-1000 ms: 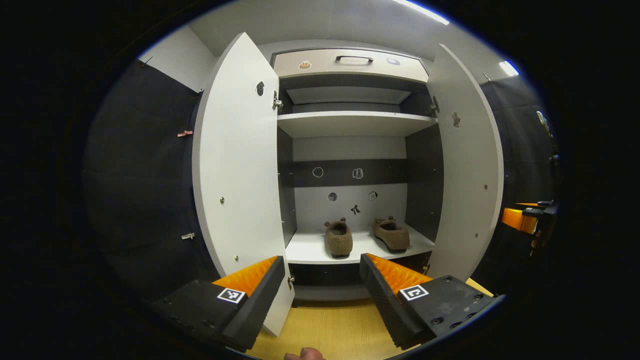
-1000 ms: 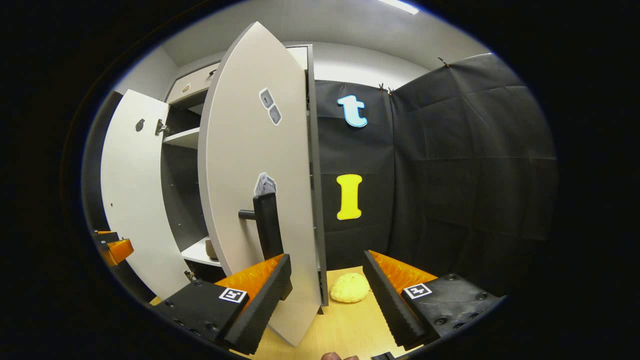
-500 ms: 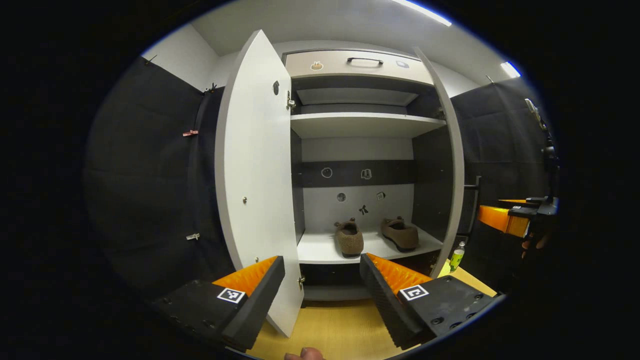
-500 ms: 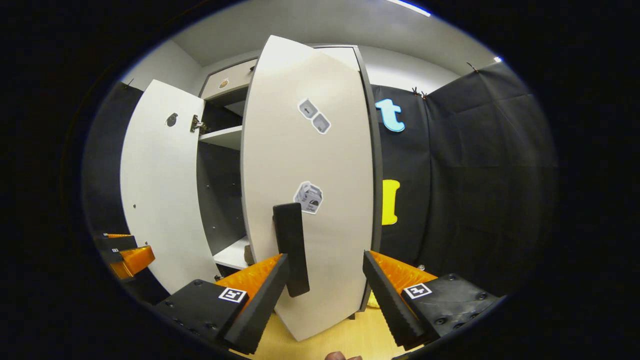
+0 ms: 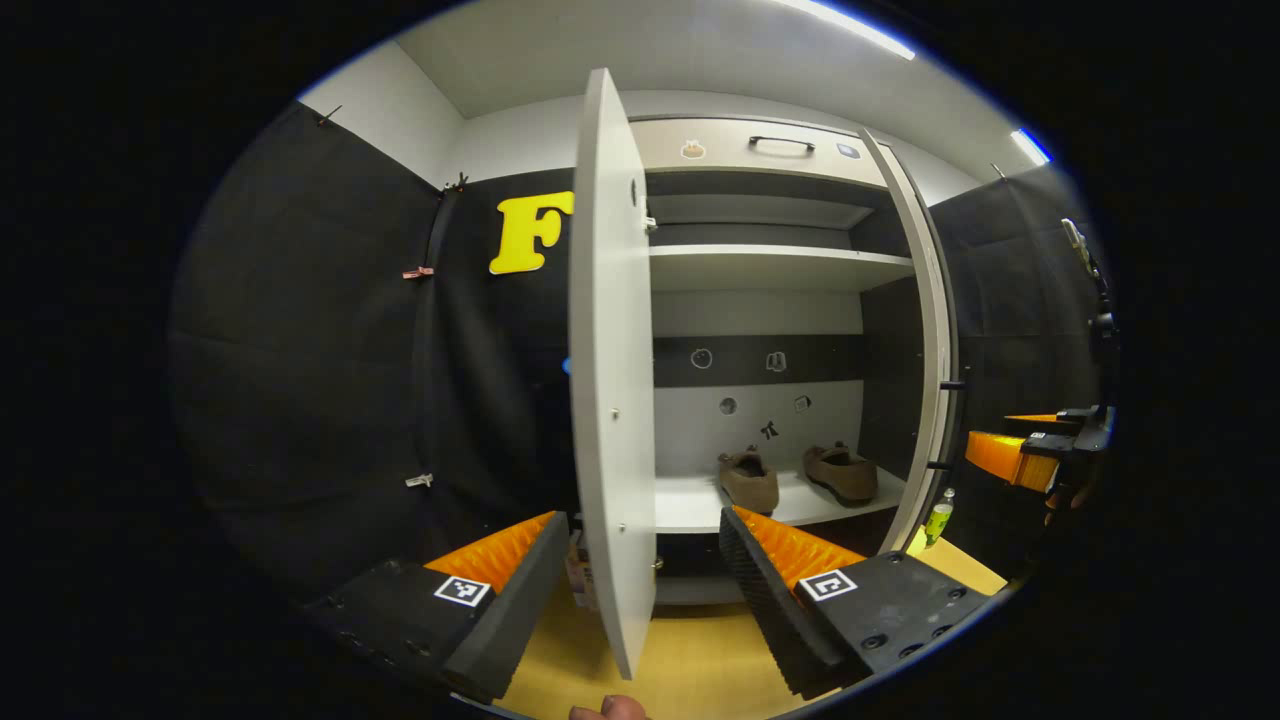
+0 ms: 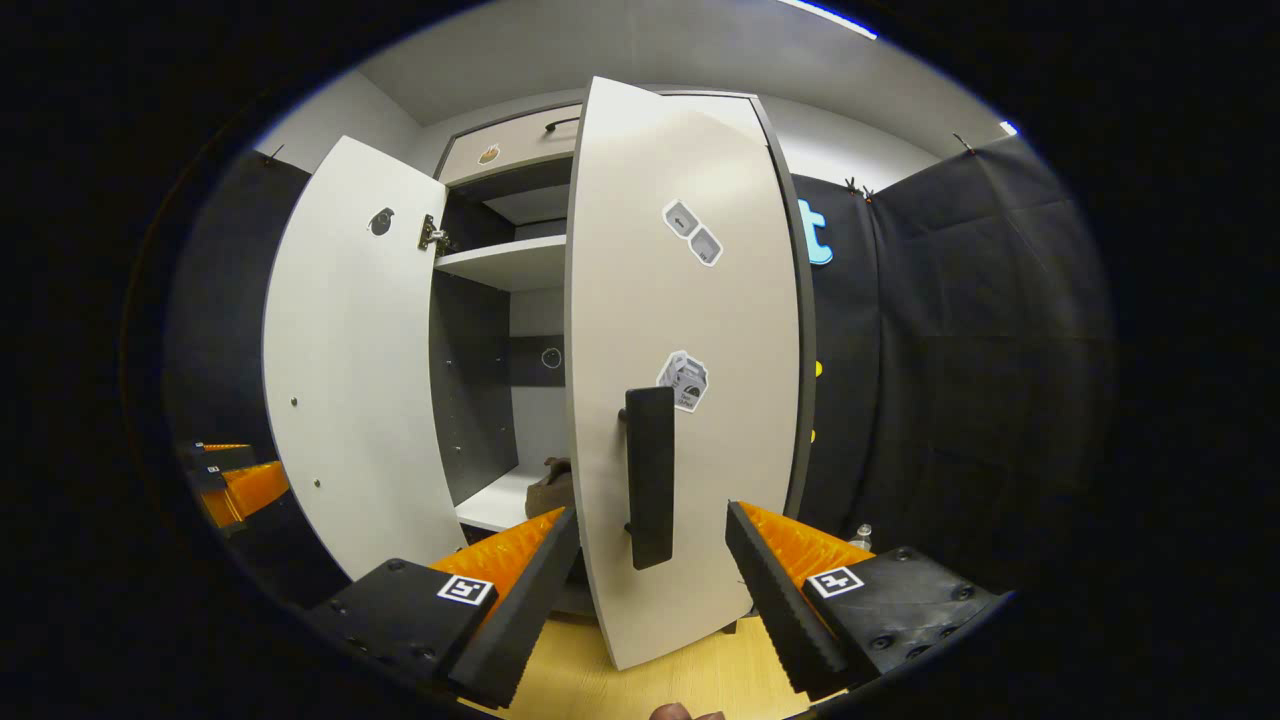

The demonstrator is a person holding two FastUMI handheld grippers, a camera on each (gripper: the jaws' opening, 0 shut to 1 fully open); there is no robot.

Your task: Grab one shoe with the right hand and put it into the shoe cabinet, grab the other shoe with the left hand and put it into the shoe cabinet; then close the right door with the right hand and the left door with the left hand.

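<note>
Two shoes (image 5: 795, 477) sit on the shoe cabinet's (image 5: 770, 150) bottom shelf, lower right of centre in your left gripper view. Two doors: the left door (image 5: 610, 380) edge-on between your left hand-held gripper's (image 5: 640, 575) spread fingers; the right door (image 6: 685, 400), swung further shut than before, fronts your right hand-held gripper (image 6: 650, 580), fingers apart around its handle (image 6: 650, 478). A green bottle (image 5: 937, 517) stands lower right.

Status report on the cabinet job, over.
Both grippers open: left gripper, right gripper. Two shoes on the bottom shelf. Right door and left door both ajar. Nothing blocking.
</note>
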